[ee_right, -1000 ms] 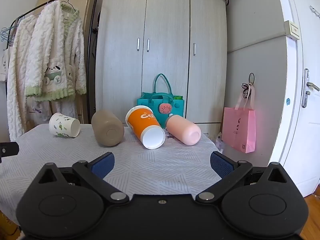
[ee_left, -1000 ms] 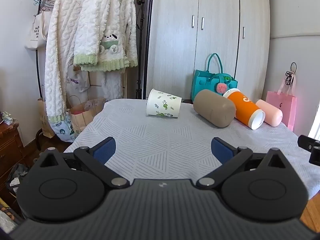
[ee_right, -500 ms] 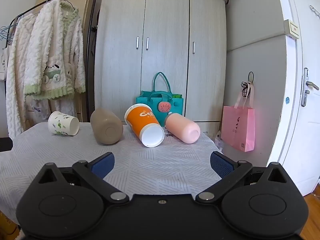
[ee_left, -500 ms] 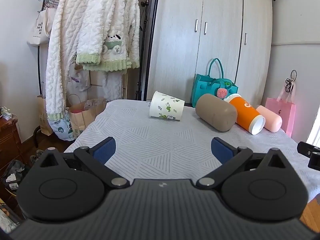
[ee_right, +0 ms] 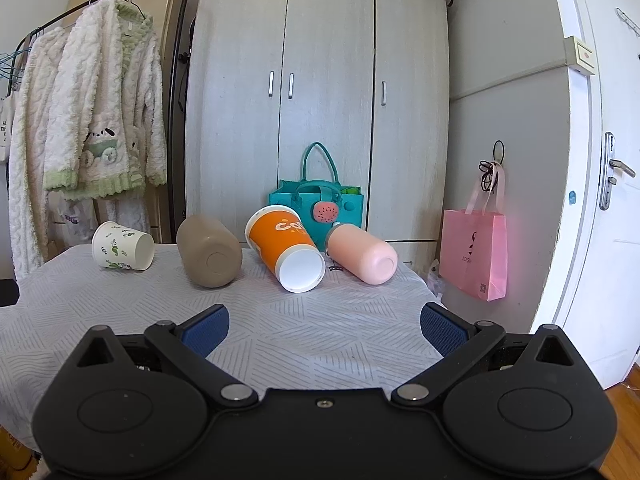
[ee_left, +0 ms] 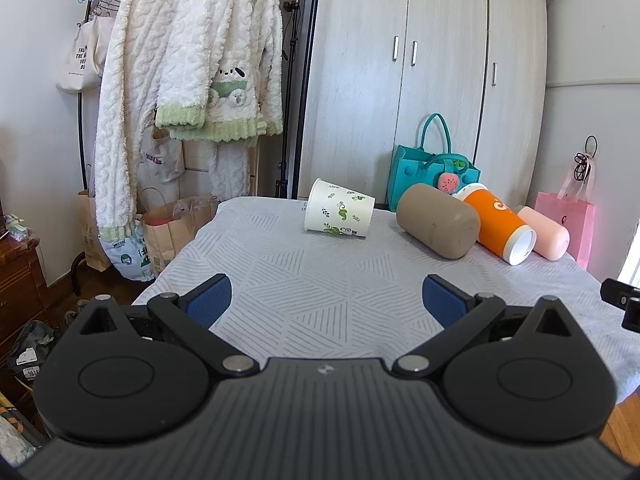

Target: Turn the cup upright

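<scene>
Several cups lie on their sides along the far edge of the table. From left: a white paper cup with green leaf print [ee_left: 340, 213] [ee_right: 122, 246], a tan cup [ee_left: 438, 220] [ee_right: 209, 251], an orange cup with a white rim [ee_left: 500, 222] [ee_right: 285, 253], and a pink cup [ee_left: 544, 232] [ee_right: 362, 253]. My left gripper [ee_left: 326, 302] is open and empty above the near part of the table. My right gripper [ee_right: 324, 326] is open and empty, well short of the cups.
The table has a grey patterned cloth [ee_left: 320, 276] [ee_right: 320, 312]. A teal bag [ee_right: 316, 204] stands behind the cups before a wardrobe [ee_right: 320, 100]. A pink bag [ee_right: 474, 256] hangs at right. Clothes [ee_left: 192, 80] hang on a rack at left.
The left view has shifted slightly, with the cups a little lower and further right in frame. The right gripper has barely moved. Both stay open.
</scene>
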`<state>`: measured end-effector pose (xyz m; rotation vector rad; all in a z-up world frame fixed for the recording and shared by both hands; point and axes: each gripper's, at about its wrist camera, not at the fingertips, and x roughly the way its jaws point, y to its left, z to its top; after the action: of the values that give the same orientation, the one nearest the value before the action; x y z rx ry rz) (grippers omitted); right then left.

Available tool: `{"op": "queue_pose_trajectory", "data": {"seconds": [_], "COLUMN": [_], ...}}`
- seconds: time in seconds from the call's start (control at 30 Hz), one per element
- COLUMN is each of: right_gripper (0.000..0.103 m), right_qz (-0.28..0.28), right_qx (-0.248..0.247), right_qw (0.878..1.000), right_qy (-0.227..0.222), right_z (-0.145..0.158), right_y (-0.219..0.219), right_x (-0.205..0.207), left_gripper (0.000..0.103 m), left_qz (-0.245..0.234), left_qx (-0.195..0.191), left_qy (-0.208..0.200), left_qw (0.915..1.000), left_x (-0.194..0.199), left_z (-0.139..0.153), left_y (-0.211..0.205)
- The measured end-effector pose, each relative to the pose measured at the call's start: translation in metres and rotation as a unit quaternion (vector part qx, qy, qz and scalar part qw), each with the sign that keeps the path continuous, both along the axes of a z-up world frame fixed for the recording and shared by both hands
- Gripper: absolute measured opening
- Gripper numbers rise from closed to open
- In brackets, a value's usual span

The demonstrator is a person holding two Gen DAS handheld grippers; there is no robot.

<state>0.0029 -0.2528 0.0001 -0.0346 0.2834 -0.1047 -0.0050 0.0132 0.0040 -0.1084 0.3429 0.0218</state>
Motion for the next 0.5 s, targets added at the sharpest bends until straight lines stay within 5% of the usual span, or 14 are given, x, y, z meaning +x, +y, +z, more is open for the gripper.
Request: {"op": "queue_pose_trajectory", "data": {"seconds": [0.5], "right_gripper": [0.103], "right_qz": [0.0], "right_qx": [0.0], "right_qw": [1.0], "right_qy": [0.001], "right_z": [-0.0009], "right_y": [-0.0006], "right_x": [-0.0008], "left_gripper": [0.103], "left_qz": [-0.003], "left_qx": [0.001], "left_qy": [0.004], "left_qw": [1.0], "left_x": [0.0043], "left_z": [-0.0101], "left_y": [-0.0059]}}
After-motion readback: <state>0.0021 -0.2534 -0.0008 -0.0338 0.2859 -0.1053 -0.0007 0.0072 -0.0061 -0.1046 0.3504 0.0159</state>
